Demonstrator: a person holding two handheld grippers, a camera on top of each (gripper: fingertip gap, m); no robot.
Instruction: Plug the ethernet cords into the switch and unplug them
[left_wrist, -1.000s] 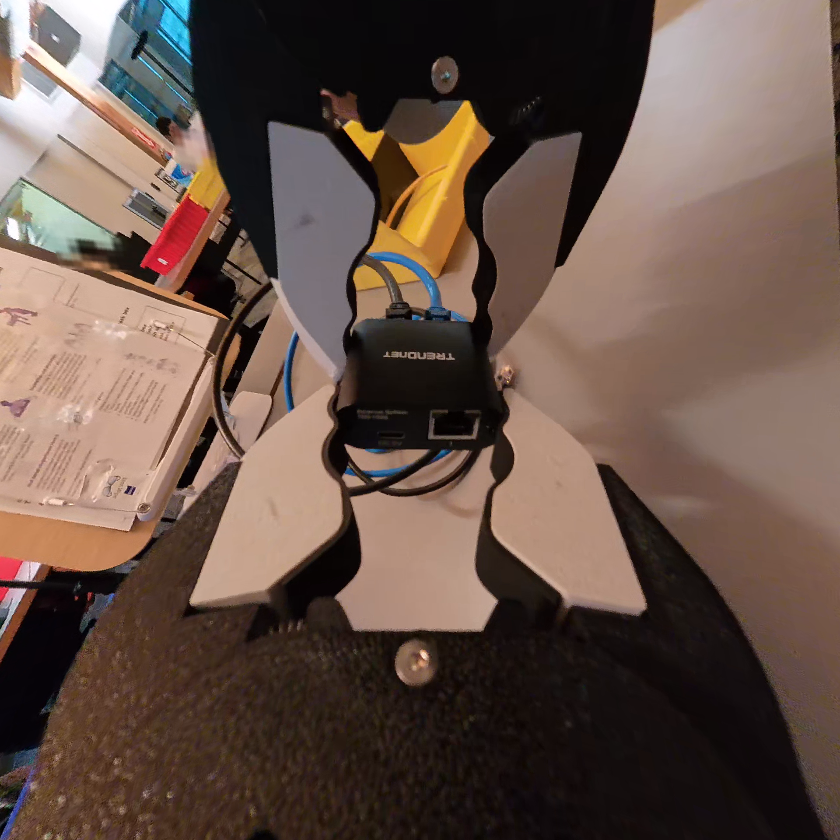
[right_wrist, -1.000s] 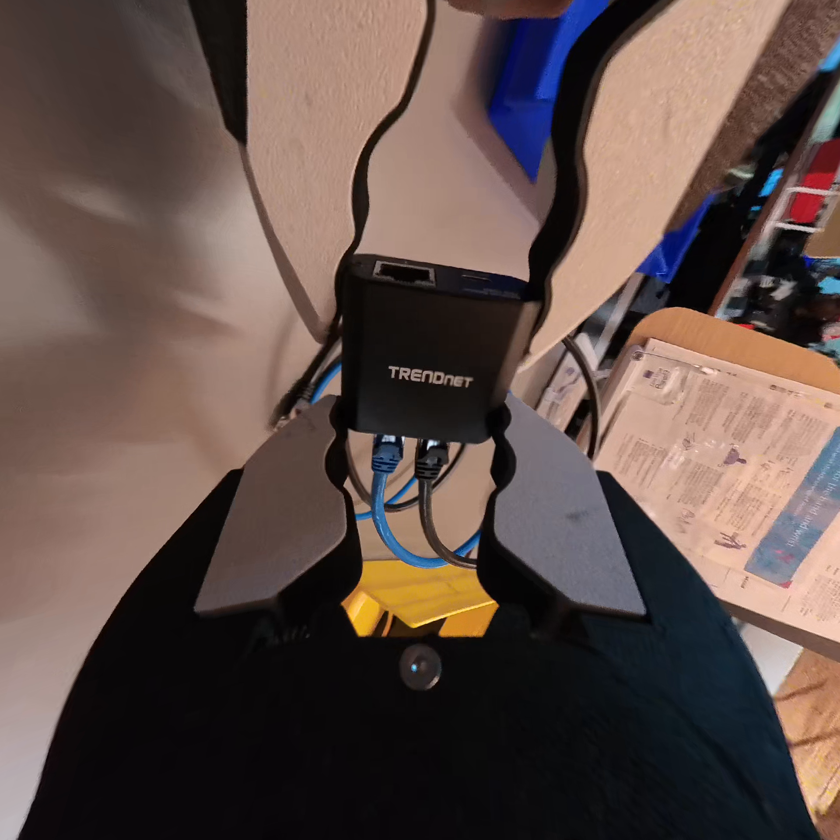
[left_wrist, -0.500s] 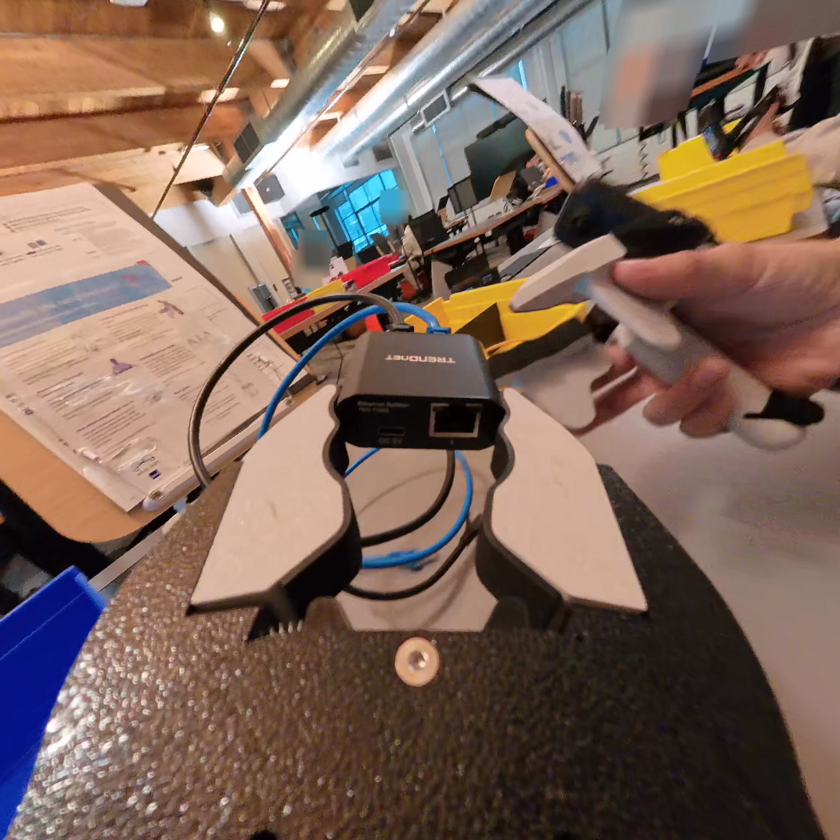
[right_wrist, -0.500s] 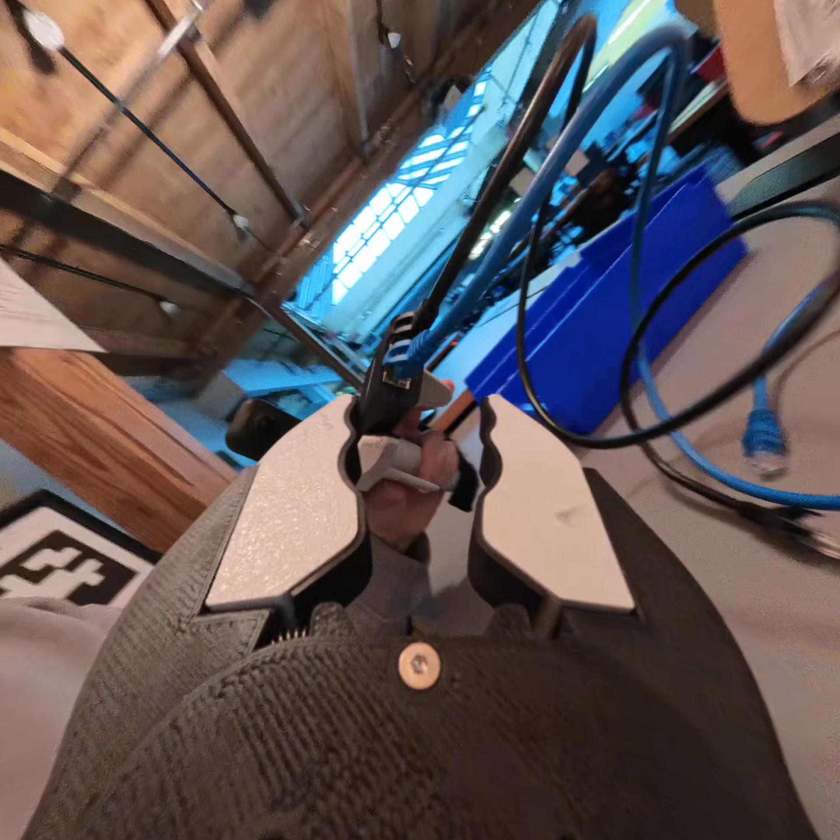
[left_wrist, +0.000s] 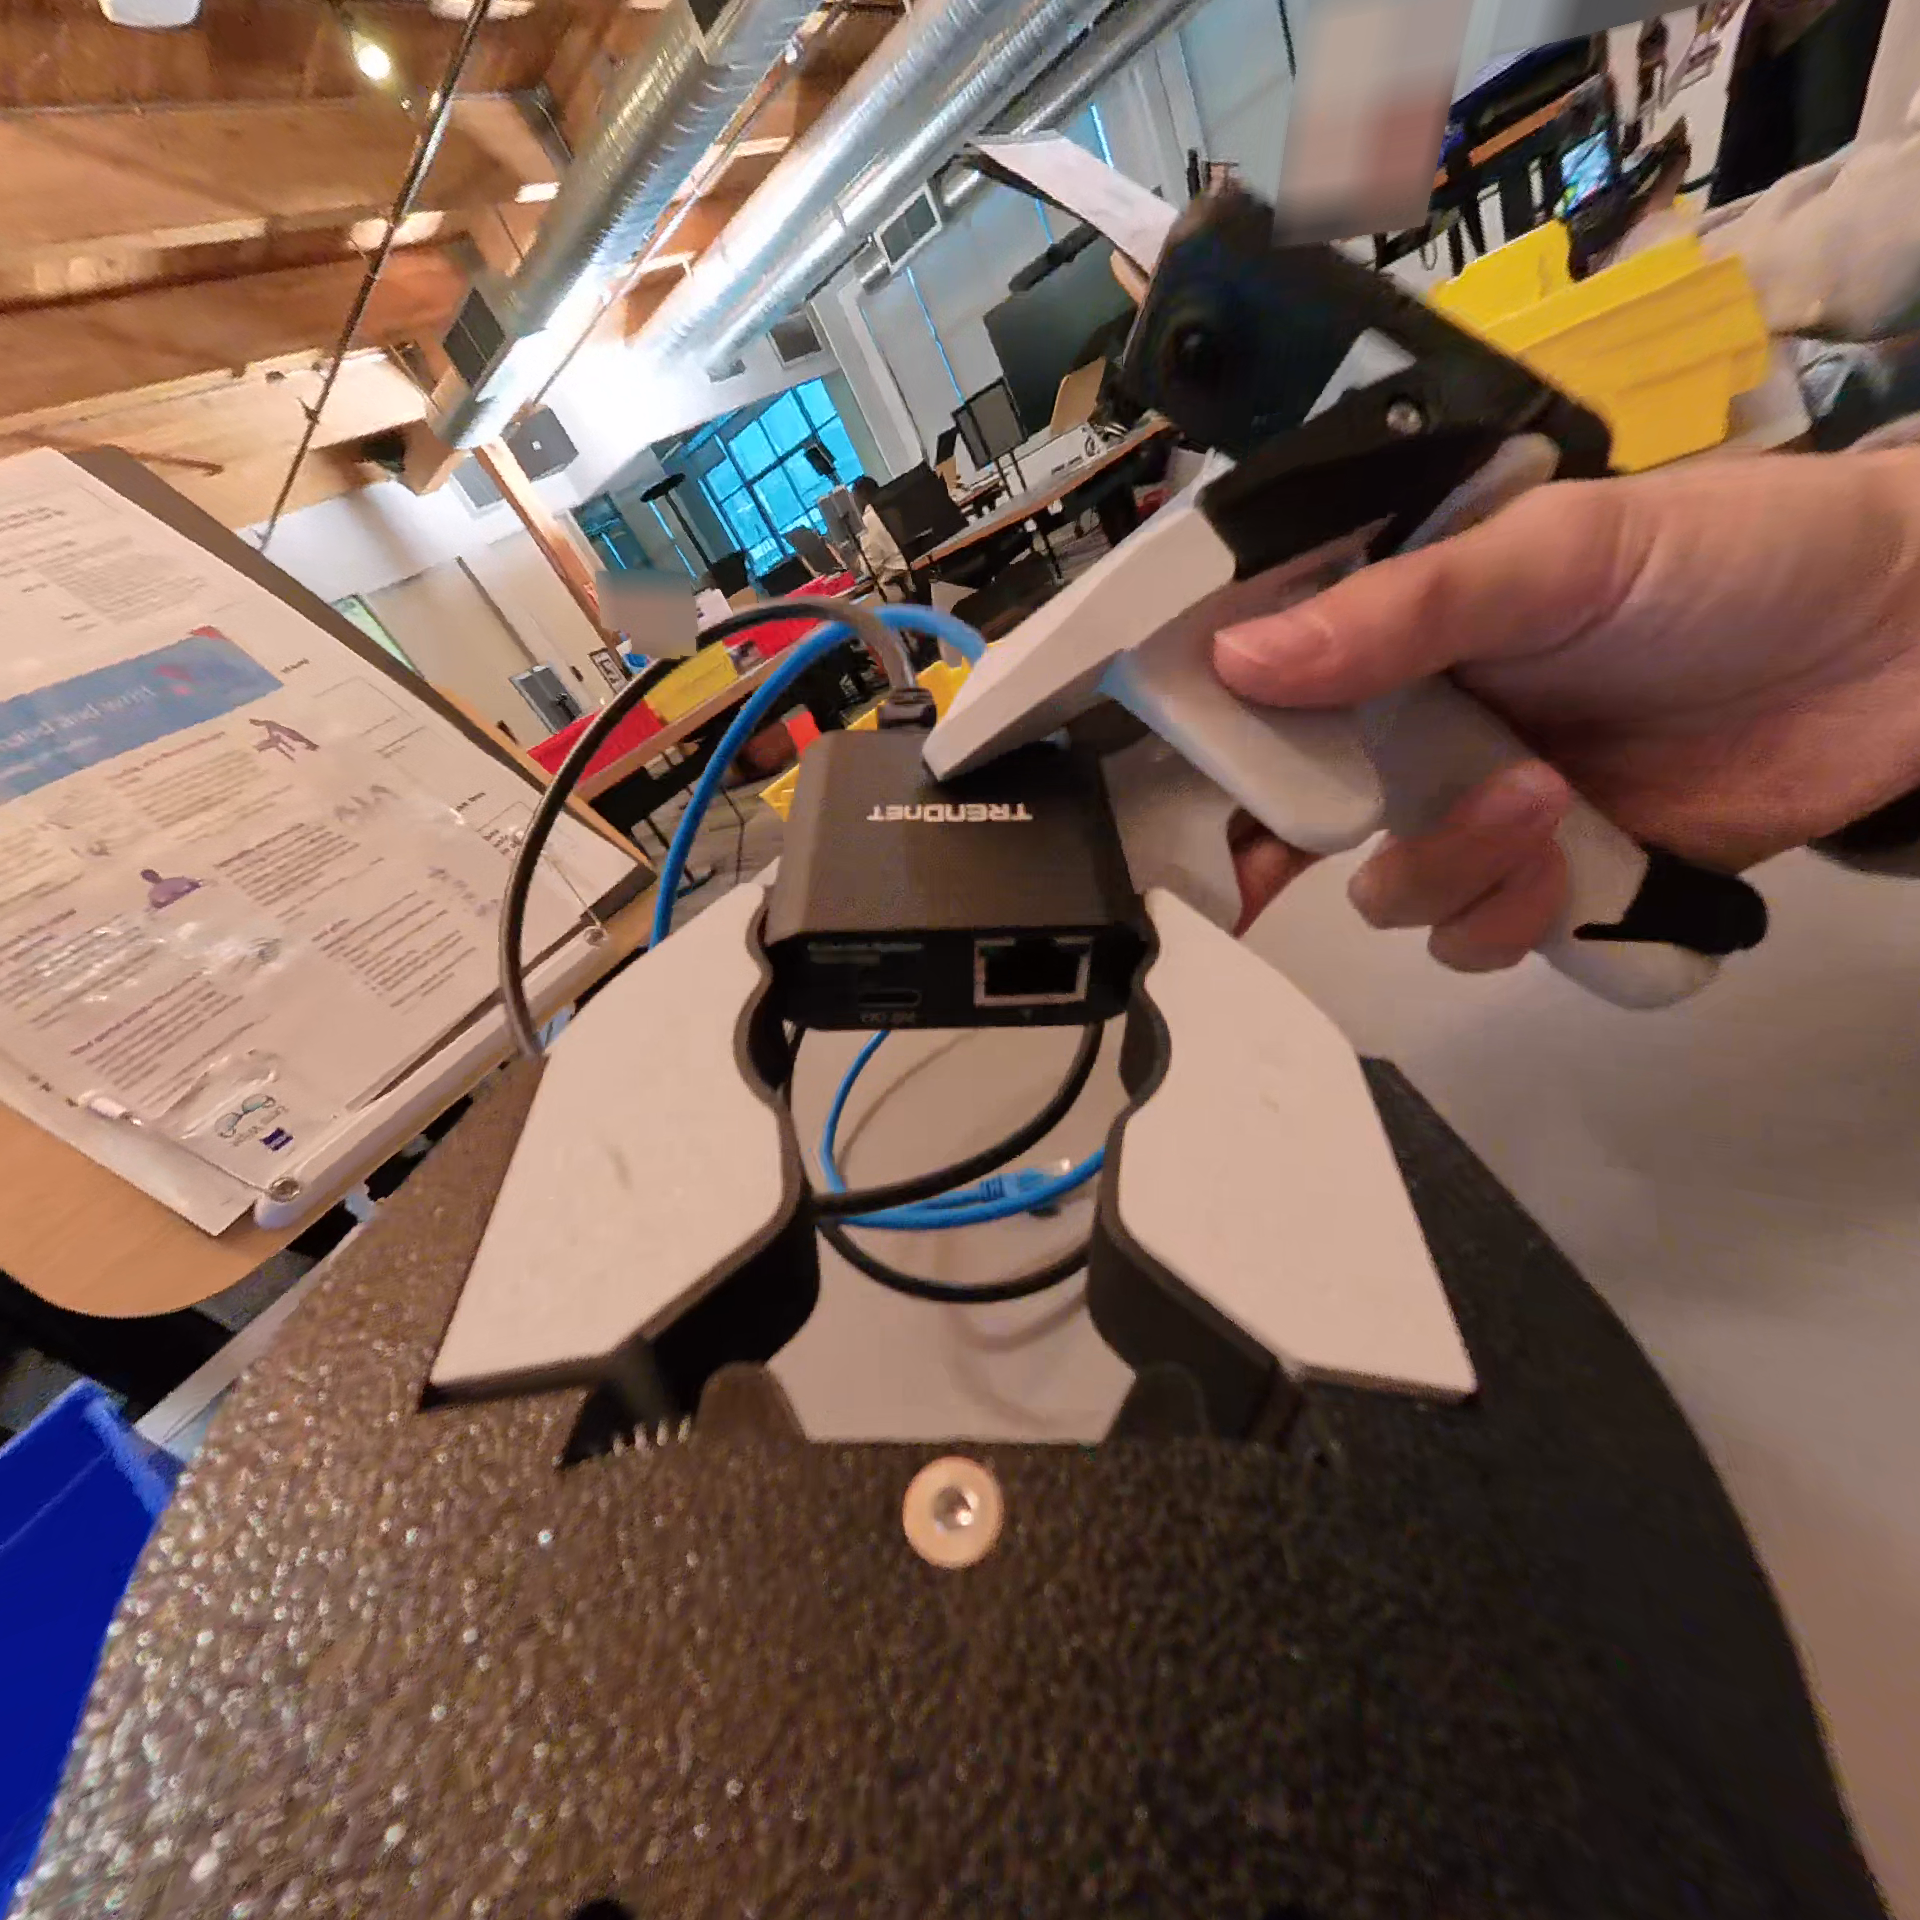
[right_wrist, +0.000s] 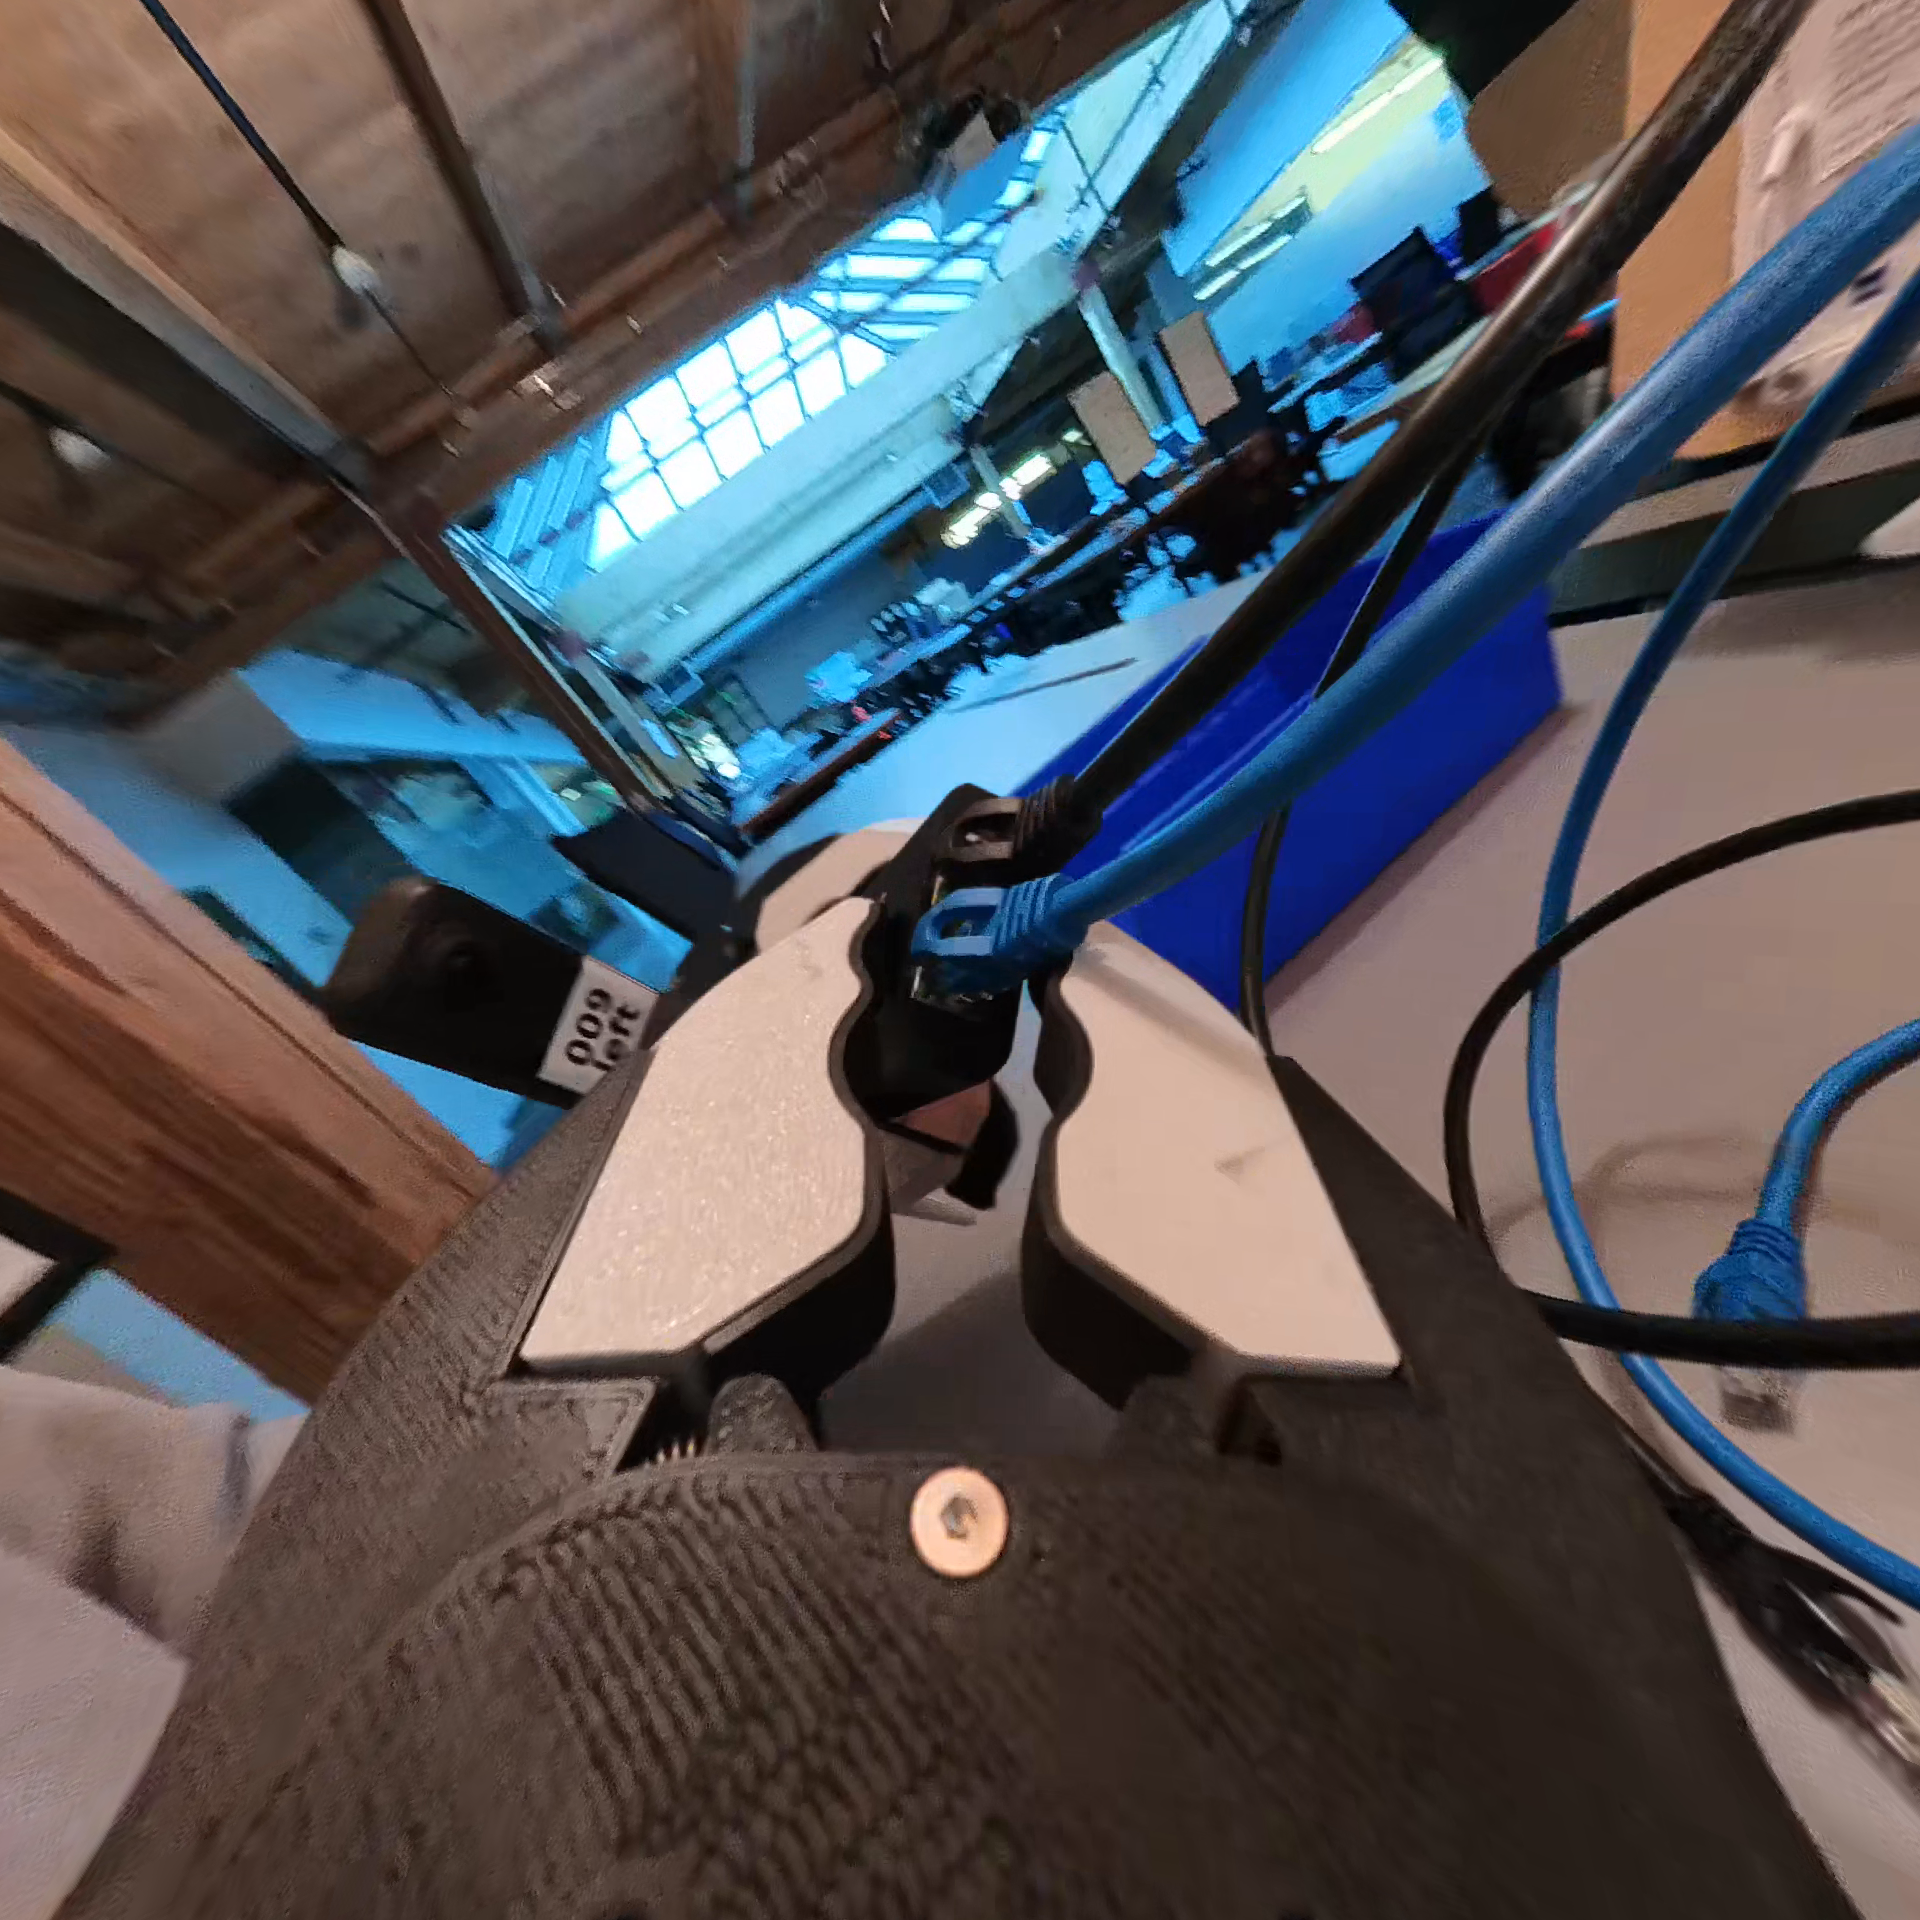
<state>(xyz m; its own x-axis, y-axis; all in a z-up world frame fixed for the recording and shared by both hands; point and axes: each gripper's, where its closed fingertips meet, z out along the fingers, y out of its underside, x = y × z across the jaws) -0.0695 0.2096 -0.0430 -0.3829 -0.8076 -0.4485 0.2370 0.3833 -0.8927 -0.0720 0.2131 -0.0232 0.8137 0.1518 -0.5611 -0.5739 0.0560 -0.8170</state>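
My left gripper (left_wrist: 951, 966) is shut on the black switch (left_wrist: 935, 862), gripping its sides near the end with the empty port. A black cord (left_wrist: 540, 831) and a blue cord (left_wrist: 675, 831) are plugged into the far end. My right gripper (right_wrist: 951, 966), held in a hand, comes in from the right with one finger (left_wrist: 1049, 686) over the switch's far top edge. In the right wrist view its jaws stand narrow around the blue plug (right_wrist: 977, 925) where it enters the switch (right_wrist: 935, 1039). The black cord (right_wrist: 1351, 499) is plugged in just above.
The blue cord's loose plug (left_wrist: 1023, 1184) lies on the grey table (left_wrist: 1662, 1143), also in the right wrist view (right_wrist: 1756, 1278). A board with a printed sheet (left_wrist: 208, 831) stands left. A blue bin (right_wrist: 1403, 727) and yellow bins (left_wrist: 1621, 312) sit behind. Left and right tips are no more than a few centimetres apart.
The right gripper let go of the switch's sides, swung away, then came back turned and narrowed its jaws at the blue plug. The left gripper kept the switch and tilted it up.
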